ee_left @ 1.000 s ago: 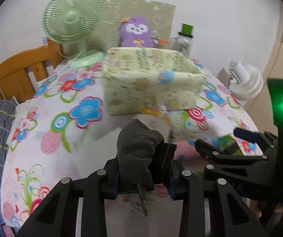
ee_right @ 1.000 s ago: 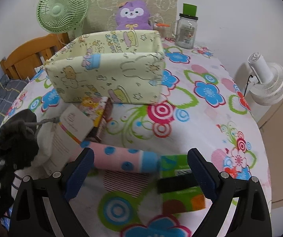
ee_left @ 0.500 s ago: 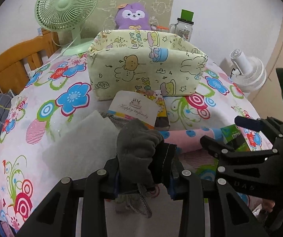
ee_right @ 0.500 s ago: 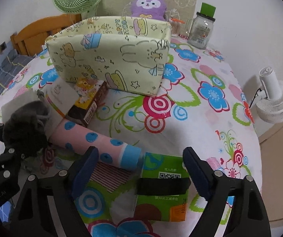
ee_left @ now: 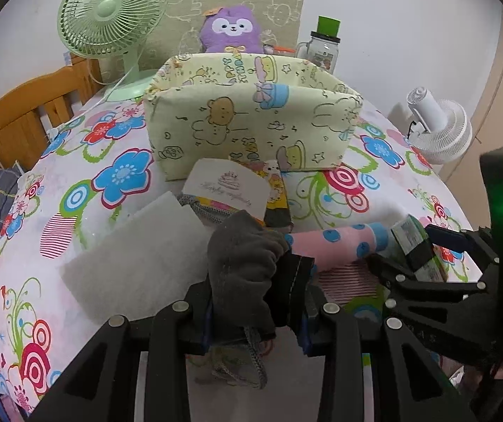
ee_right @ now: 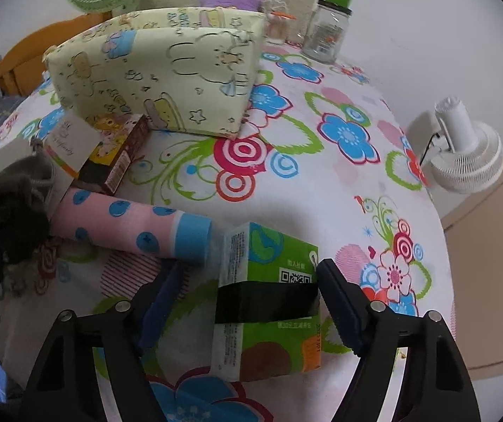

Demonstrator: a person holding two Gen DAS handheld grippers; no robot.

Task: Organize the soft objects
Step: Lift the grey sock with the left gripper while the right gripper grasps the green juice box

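Observation:
My left gripper (ee_left: 255, 302) is shut on a dark grey fleece pouch (ee_left: 242, 263) with a drawstring, held low over the flowered tablecloth. The pouch also shows in the right wrist view (ee_right: 12, 207). My right gripper (ee_right: 247, 292) is open, its jaws on either side of a green tissue pack (ee_right: 272, 302); the right finger touches it. The pack also shows in the left wrist view (ee_left: 416, 246). A pale yellow fabric bin (ee_left: 247, 116) stands behind, also in the right wrist view (ee_right: 160, 70). A pink dotted roll (ee_right: 131, 225) lies between the pouch and the pack.
A white foam sheet (ee_left: 139, 253), a card (ee_left: 230, 186) and a small box (ee_right: 117, 154) lie before the bin. A green fan (ee_left: 110, 17), purple plush (ee_left: 232, 31) and glass jar (ee_left: 323, 49) stand behind. A white fan (ee_right: 469, 151) is off the right edge.
My right gripper has moved forward and down until its jaws straddle the green tissue pack. My left gripper still holds the pouch and has moved closer to the bin.

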